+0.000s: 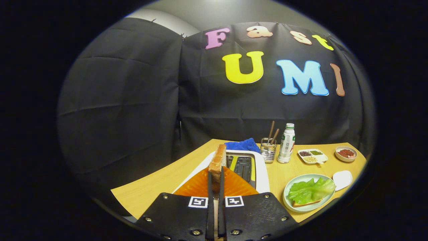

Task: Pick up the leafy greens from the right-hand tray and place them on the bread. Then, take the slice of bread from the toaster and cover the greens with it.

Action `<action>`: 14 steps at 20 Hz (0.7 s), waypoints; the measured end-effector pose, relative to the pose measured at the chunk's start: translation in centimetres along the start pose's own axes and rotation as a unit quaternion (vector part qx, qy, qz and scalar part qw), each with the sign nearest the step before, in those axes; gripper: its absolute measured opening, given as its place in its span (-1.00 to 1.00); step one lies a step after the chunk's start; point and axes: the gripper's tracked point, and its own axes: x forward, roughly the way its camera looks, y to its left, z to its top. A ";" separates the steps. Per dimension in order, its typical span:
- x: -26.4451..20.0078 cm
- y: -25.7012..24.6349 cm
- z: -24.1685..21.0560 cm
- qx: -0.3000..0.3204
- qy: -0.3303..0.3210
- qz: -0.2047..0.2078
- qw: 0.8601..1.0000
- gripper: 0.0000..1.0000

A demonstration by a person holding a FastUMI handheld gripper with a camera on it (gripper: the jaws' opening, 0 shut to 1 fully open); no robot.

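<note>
My gripper is shut on a toasted bread slice, which stands edge-on and upright between the fingers. It hangs above the white toaster, whose dark slots lie just right of the slice. An orange fluted tray lies under the fingers. To the right, on the wooden table, a pale green plate holds leafy greens lying on another bread slice.
Beyond the toaster lie a blue cloth, a wire holder with chopsticks and a white bottle. Farther right are a divided dish of seeds, a small bowl of red grains and a small white dish.
</note>
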 end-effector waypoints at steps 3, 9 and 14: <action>-0.6 0.0 1.1 0.015 -0.023 0.006 1.000 -0.91; -1.7 -0.6 3.8 0.027 -0.047 0.015 0.998 -0.91; -2.7 -0.8 5.6 0.025 -0.064 0.015 0.998 -0.91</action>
